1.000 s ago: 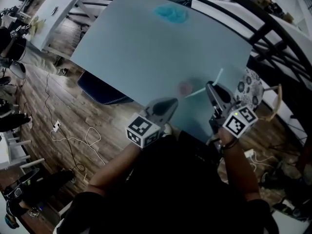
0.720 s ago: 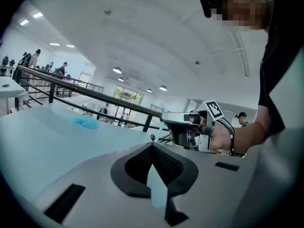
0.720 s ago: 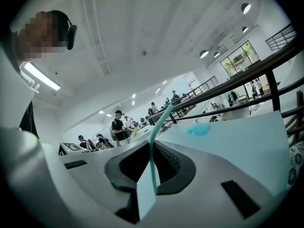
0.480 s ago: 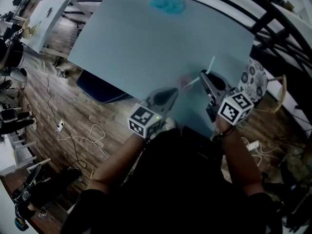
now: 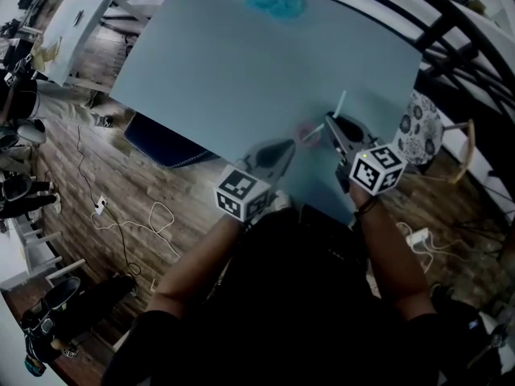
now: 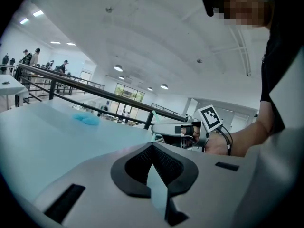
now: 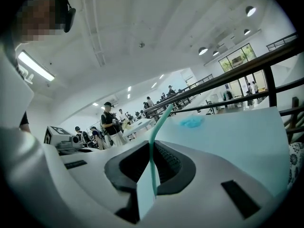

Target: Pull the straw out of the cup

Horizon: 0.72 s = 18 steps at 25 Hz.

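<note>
A pale green straw slants over the light blue table. My right gripper is shut on its lower part. In the right gripper view the straw rises from between the closed jaws of my right gripper. A small, faint pinkish cup sits on the table just left of the straw's lower end; I cannot tell whether the two touch. My left gripper is shut and empty, with its tip just left of the cup. In the left gripper view my left gripper shows nothing between its jaws, and the right gripper is beside it.
A blue crumpled cloth lies at the table's far end. A black railing runs behind and to the right of the table. A patterned chair seat stands by the right edge. Cables lie on the wooden floor at the left.
Both grippers have sunk toward the table and drawn closer to the cup. The right gripper still holds the straw, which now stands steeper.
</note>
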Each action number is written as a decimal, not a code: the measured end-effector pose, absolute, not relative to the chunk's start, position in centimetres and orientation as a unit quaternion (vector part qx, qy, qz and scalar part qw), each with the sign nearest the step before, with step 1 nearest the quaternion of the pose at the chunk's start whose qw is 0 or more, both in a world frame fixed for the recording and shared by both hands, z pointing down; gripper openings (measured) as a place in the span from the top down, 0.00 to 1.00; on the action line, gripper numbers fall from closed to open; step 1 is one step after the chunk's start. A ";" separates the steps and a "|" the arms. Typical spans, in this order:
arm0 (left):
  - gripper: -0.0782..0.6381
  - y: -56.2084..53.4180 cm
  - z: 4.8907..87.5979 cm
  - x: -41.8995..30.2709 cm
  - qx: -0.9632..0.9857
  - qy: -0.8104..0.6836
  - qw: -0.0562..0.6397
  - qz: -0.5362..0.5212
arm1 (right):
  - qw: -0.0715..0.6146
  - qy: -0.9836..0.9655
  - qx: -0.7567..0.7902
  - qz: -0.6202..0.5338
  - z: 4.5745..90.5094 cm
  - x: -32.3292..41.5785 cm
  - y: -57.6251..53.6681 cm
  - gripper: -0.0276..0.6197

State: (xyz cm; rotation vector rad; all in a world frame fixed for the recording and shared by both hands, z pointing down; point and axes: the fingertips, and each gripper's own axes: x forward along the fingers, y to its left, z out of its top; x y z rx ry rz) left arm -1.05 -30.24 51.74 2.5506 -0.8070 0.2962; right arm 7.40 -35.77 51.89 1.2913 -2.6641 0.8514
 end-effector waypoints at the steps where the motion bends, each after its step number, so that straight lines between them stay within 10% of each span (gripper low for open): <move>1: 0.88 -30.1 51.9 -1.0 0.923 -0.292 0.224 0.111 | 0.035 -0.863 0.420 0.277 52.4 7.3 -35.8 0.90; 18: 0.88 -29.1 52.8 -1.9 0.915 -0.307 0.236 0.110 | 0.092 -0.841 0.433 0.311 59.9 7.3 -36.0 0.90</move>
